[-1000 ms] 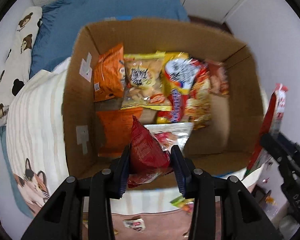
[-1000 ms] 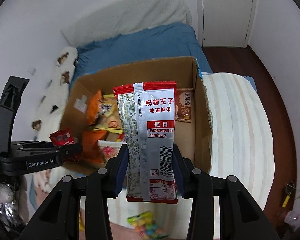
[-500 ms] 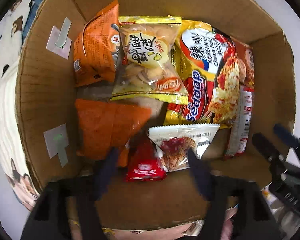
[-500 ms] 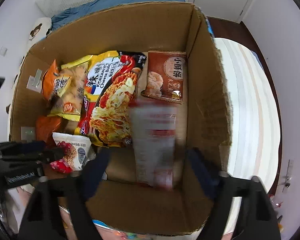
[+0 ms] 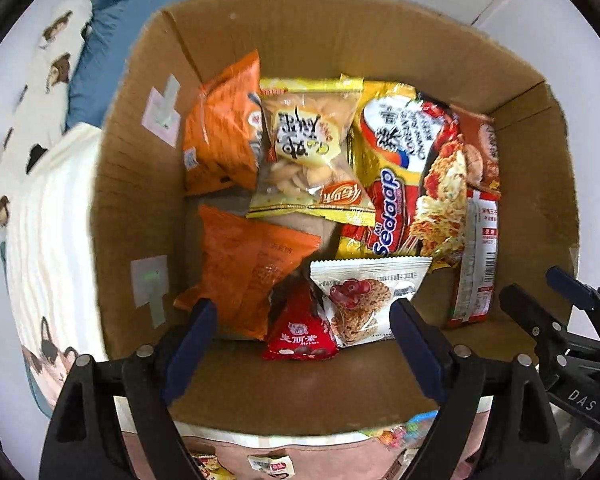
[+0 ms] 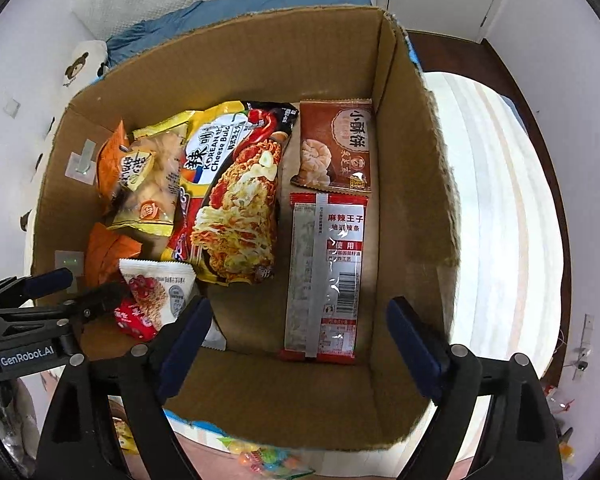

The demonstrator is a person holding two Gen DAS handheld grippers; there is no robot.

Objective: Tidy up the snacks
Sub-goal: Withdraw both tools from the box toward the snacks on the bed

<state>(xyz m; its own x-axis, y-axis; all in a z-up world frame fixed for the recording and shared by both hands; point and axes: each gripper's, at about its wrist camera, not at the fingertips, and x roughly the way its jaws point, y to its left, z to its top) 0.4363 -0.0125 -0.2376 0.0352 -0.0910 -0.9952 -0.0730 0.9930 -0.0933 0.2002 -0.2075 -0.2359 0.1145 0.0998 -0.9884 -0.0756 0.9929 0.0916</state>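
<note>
- Left gripper (image 5: 302, 344) hangs over the cardboard box (image 5: 140, 184), fingers spreading wide apart and nothing pinched between them.
- Down in the gap between those fingers sits a small red triangular pouch (image 5: 300, 330), glossy foil, released onto the box floor.
- Just beside the pouch, toward the right finger, lies a white cookie packet (image 5: 364, 300) with a crimped top edge; by the left finger, a crinkled orange bag (image 5: 248, 268).
- Right gripper (image 6: 300, 336) is opening as well, its fingers let go and bare.
- Between and just beyond its fingers lies a long flat red-and-silver strip packet (image 6: 324, 276), shiny film, lying flat on the box floor against the right wall.
- Further ahead of the fingers: a brown square sachet (image 6: 336, 148), and to its left a puffy yellow noodle pack (image 6: 236, 204) and a clear-fronted yellow chip bag (image 6: 152, 184).
- The corrugated box sits on a striped bed cover (image 6: 500, 220).
</note>
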